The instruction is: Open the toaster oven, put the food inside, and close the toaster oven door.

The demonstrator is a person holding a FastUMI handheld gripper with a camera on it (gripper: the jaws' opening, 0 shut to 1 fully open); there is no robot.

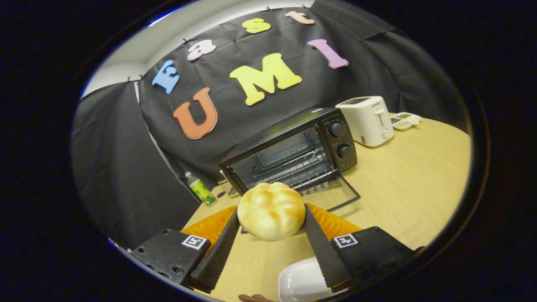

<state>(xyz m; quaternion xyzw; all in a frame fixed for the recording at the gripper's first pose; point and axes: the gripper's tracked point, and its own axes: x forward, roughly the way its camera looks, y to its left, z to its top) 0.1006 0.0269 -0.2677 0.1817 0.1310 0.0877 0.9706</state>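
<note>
A: Closest to the lens, pls?

B: White dish (pixel 300 282) sits low, just beside one finger of my claw (pixel 272 218), on the wooden counter (pixel 402 197). Its full shape is cut off, so I cannot say more abt it.

A: Claw state?

B: Both fingers (pixel 224 243) press on the sides of the bun (pixel 271 210). It is round, pale w/ golden top, and it is pinched between them near the tips. It seems lifted above the counter, but I cannot tell for sure. Orange mat (pixel 335 222) lies under and behind the bun.

A: Oven?

B: Toaster oven (pixel 293 149) stands just beyond the bun, door (pixel 333 191) folded down flat on the counter. Wire rack (pixel 293 167) inside looks bare.

A: So progress?

B: I judge approx half. Step 1, opening, is done. Food is in my grip but not yet inside. Left to do: carry bun fwd onto the rack, release, then close the door.

A: Other stuff?

B: White pop-up toaster (pixel 369 121) stands beside the oven, small dish of seeds (pixel 405 121) further on, green bottle (pixel 200 188) at the other side near the wall. None is in the path, I think.
</note>
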